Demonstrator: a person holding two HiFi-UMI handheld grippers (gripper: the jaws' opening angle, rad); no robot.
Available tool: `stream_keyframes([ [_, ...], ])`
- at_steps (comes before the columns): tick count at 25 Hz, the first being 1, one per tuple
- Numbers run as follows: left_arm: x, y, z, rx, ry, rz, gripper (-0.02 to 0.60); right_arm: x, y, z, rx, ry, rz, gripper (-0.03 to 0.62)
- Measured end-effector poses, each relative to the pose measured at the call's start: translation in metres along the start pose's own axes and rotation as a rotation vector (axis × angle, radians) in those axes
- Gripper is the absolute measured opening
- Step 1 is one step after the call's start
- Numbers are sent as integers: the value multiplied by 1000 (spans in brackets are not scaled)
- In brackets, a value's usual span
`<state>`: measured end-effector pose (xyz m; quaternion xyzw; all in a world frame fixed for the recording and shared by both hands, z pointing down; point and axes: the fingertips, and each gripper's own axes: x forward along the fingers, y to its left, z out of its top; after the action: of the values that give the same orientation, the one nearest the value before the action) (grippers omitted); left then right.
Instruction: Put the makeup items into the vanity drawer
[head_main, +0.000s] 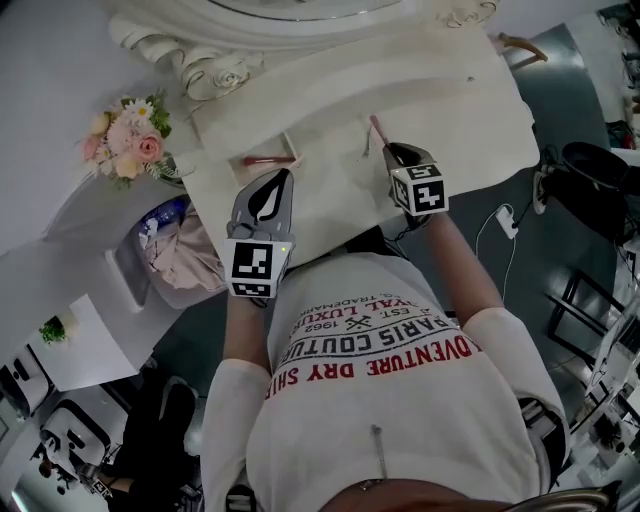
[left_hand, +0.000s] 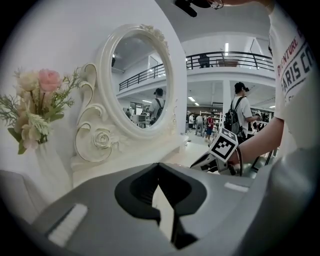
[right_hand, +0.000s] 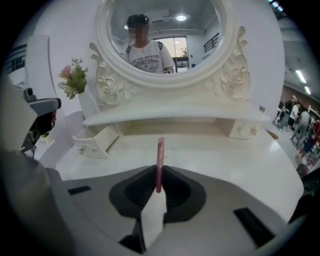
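Observation:
A slim pink makeup stick (right_hand: 160, 159) stands out forward from between the jaws of my right gripper (right_hand: 159, 172), which is shut on its near end. In the head view this gripper (head_main: 388, 148) hangs over the white vanity top (head_main: 450, 110) with the stick (head_main: 376, 128) pointing toward the mirror. A small drawer (right_hand: 92, 142) stands pulled out at the left under the shelf. A second pink item (head_main: 268, 159) lies by that drawer; I cannot tell if it is inside. My left gripper (head_main: 284, 176) hovers just in front of it, jaws together and empty (left_hand: 159, 166).
The oval mirror (right_hand: 160, 35) in a carved white frame rises behind the shelf. A matching closed drawer (right_hand: 243, 130) sits at the right. A pink flower bouquet (head_main: 125, 140) stands left of the vanity, with a bin of clutter (head_main: 170, 250) below. People walk far behind.

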<state>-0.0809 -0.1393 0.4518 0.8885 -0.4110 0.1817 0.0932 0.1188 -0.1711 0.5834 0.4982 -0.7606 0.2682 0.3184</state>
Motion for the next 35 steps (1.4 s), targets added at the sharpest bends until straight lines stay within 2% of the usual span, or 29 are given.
stream_keyframes([
  [4, -13, 7, 8, -20, -35, 75, 11, -5, 25, 34, -148, -52, 83, 46],
  [12, -66, 30, 1, -67, -78, 251, 11, -1, 122, 79, -436, -116, 331, 46],
  [17, -105, 46, -12, -97, -95, 349, 11, 11, 183, 84, -608, -100, 475, 46],
  [21, -135, 57, -25, -144, -100, 440, 11, 23, 225, 76, -737, -56, 555, 46],
  [26, -160, 66, -43, -191, -91, 519, 11, 39, 254, 71, -790, -19, 600, 46],
  [30, -170, 67, -53, -219, -80, 551, 11, 48, 261, 74, -762, -10, 592, 48],
  [31, -171, 67, -55, -226, -79, 555, 11, 49, 262, 73, -747, -8, 594, 80],
  [32, -171, 68, -55, -229, -82, 556, 11, 49, 262, 74, -732, -8, 595, 150],
  [35, -167, 71, -50, -215, -89, 539, 11, 47, 255, 78, -690, -28, 568, 187],
])
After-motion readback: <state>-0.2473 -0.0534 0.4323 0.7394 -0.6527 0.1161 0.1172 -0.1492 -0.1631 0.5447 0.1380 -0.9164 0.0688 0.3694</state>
